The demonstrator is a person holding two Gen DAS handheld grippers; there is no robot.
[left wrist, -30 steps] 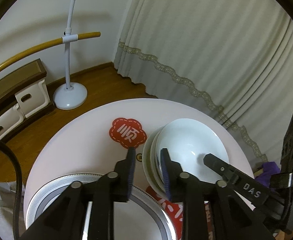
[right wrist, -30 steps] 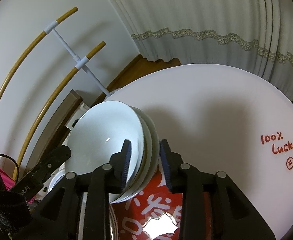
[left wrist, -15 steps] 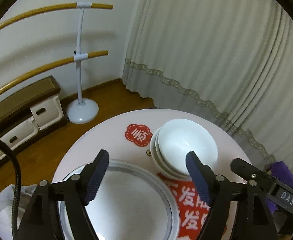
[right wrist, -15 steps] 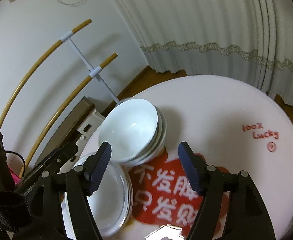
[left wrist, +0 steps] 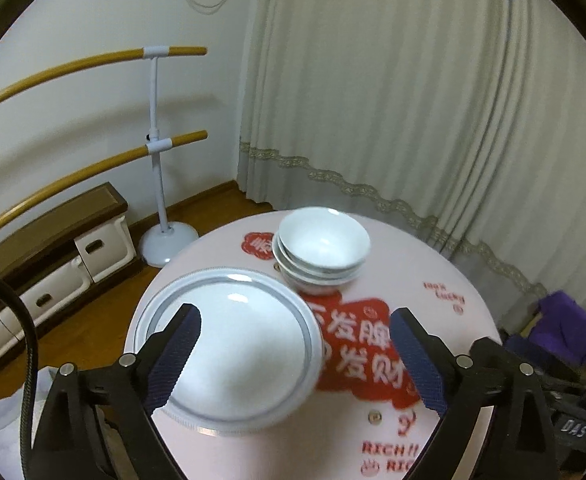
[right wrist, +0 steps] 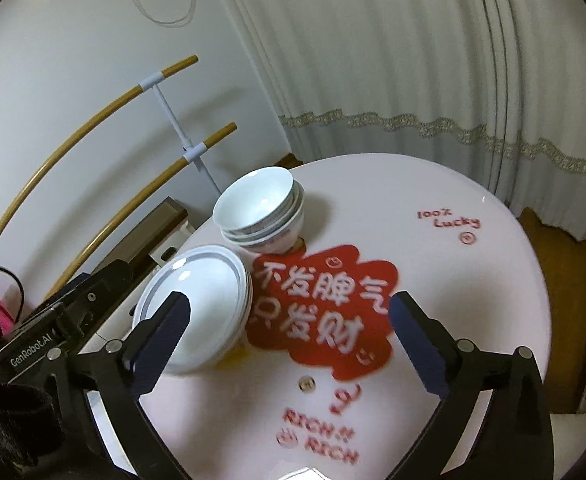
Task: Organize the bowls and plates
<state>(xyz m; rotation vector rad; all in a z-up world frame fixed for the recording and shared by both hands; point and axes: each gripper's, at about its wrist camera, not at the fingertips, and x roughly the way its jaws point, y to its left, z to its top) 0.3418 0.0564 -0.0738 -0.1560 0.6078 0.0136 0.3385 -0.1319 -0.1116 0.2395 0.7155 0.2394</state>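
Observation:
A stack of white bowls (left wrist: pixel 323 246) stands on the far part of the round pink table (left wrist: pixel 433 280); it also shows in the right wrist view (right wrist: pixel 261 210). A stack of white plates with grey rims (left wrist: pixel 233 354) lies nearer, left of the bowls, and shows in the right wrist view (right wrist: pixel 199 306) too. My left gripper (left wrist: pixel 295 360) is open and empty, raised above the plates. My right gripper (right wrist: pixel 289 344) is open and empty, raised above the red print (right wrist: pixel 321 312) on the table. Both are well back from the bowls.
A white stand with two wooden bars (left wrist: pixel 157 136) is on the floor behind the table, next to a low cabinet (left wrist: pixel 53 256). Curtains (left wrist: pixel 413 100) hang behind. A purple cloth (left wrist: pixel 561 320) lies at the right. The left gripper's body (right wrist: pixel 53 320) shows left of the plates.
Both grippers, nearly shut at the bowl stack's rim a second ago, have opened wide and pulled back and up. The bowls stay stacked on the table.

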